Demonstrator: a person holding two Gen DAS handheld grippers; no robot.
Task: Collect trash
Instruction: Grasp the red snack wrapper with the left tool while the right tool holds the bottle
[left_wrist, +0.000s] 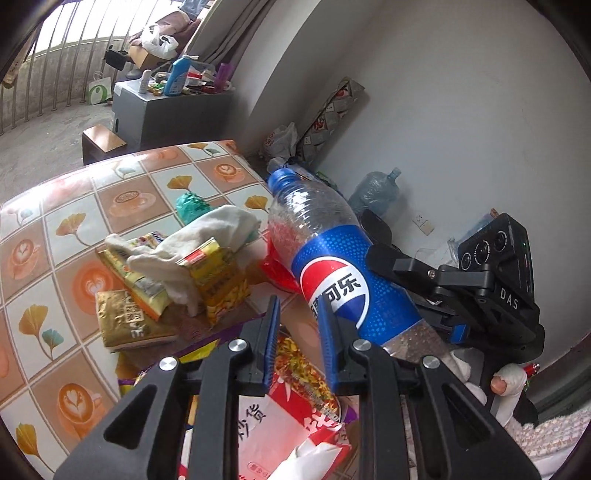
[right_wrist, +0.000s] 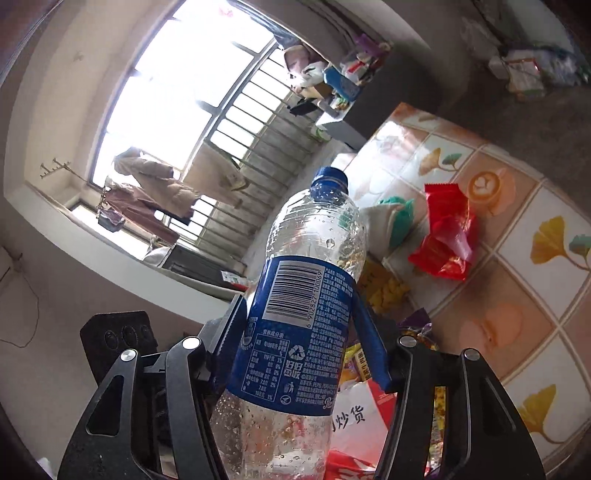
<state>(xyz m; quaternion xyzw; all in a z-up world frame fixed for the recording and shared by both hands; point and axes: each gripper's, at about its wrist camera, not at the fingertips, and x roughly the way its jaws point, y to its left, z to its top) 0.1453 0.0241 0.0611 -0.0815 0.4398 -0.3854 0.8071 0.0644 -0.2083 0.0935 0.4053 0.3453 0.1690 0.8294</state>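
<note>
Left gripper (left_wrist: 295, 332), ribbed blue pads slightly apart, grips nothing above crinkled foil wrappers (left_wrist: 136, 295) on the glossy tiled tablecloth (left_wrist: 55, 258). Right gripper (right_wrist: 299, 332) clamps the clear, droplet-beaded bottle (right_wrist: 306, 295) by its blue label, raised over the table.

The plastic bottle (left_wrist: 332, 266) carries a blue label with the red, white and blue Pepsi globe and the white characters 可乐. On the label's other side (right_wrist: 306, 332) stand a barcode with digits reading about 6 902827 100069, a recycling sign over 好好回收, and a nutrition table too small to read. The red and white bag (left_wrist: 273, 424) shows 炒货. The right-hand device (left_wrist: 509, 299) bears DAS.
</note>
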